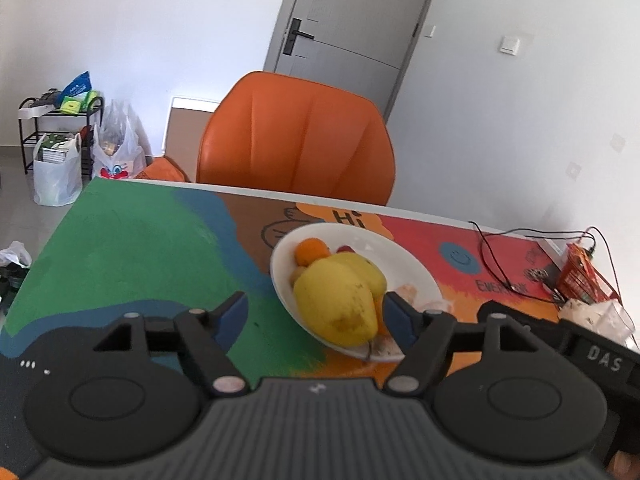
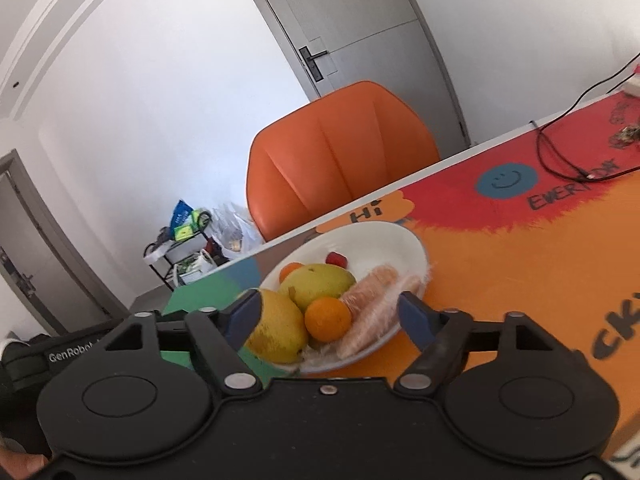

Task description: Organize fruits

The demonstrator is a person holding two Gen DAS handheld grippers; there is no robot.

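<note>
Fruit plate (image 2: 404, 240) just ahead of both spread claws (image 1: 316, 316) (image 2: 330, 316)

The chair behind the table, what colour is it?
Orange; the chair shows best in the left wrist view.

Table (image 1: 120, 248) – plate (image 1: 416, 272), cables (image 1: 496, 256)

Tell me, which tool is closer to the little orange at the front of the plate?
Right, probably. The right tool hangs open just in front of the orange. The left tool is open beside the plate, with the big yellow fruits hiding that orange.
</note>
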